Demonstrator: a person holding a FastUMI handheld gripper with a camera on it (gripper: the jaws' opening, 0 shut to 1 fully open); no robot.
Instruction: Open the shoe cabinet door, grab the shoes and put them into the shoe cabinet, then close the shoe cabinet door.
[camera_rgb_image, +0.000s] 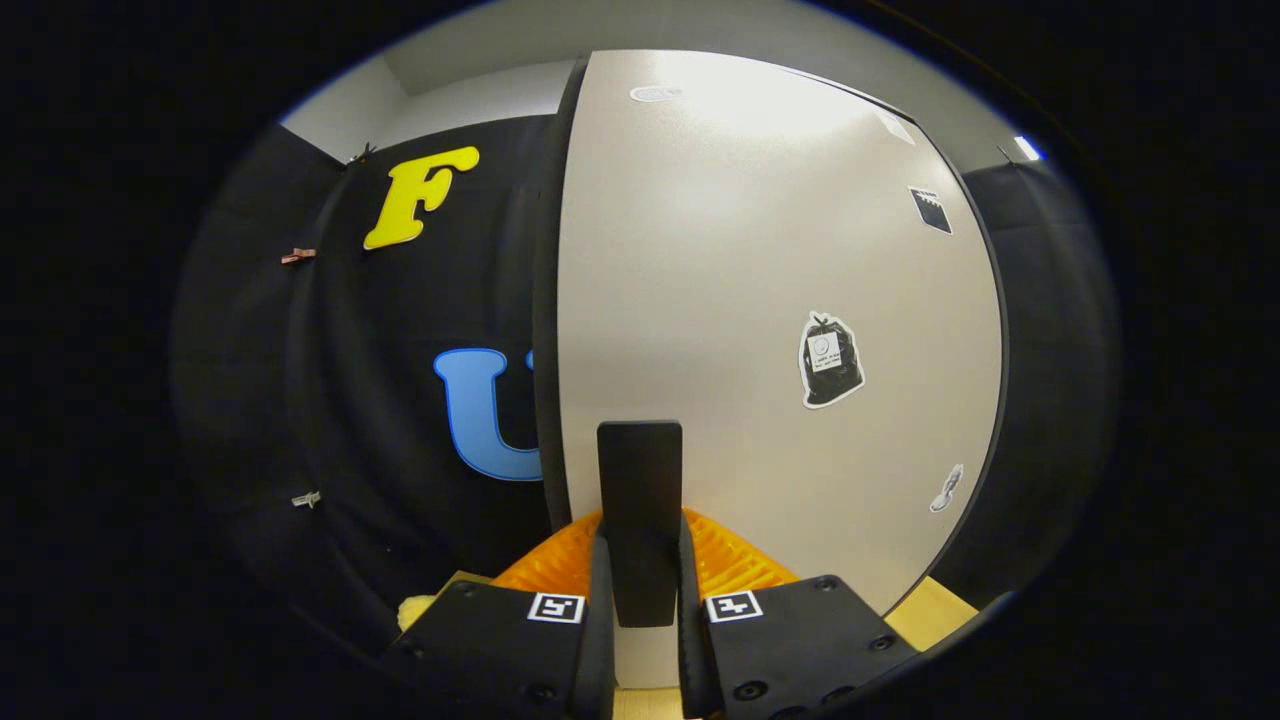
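The shoe cabinet door (760, 300) is a pale flat panel standing right in front of me, with a few small stickers (831, 360) on it. Its dark left edge (548, 300) shows side-on against the booth wall. A black upright handle (640, 470) sticks out low on the door. My gripper (640, 550) is shut on this handle, one finger pressing on each side of it, and the handle's top rises above the fingertips.
A light wooden surface (935, 612) shows below the door on the right. A small pale yellow thing (414, 610) lies at the lower left beside my gripper body. Black cloth wall (380, 400) hangs to the left of the door's edge.
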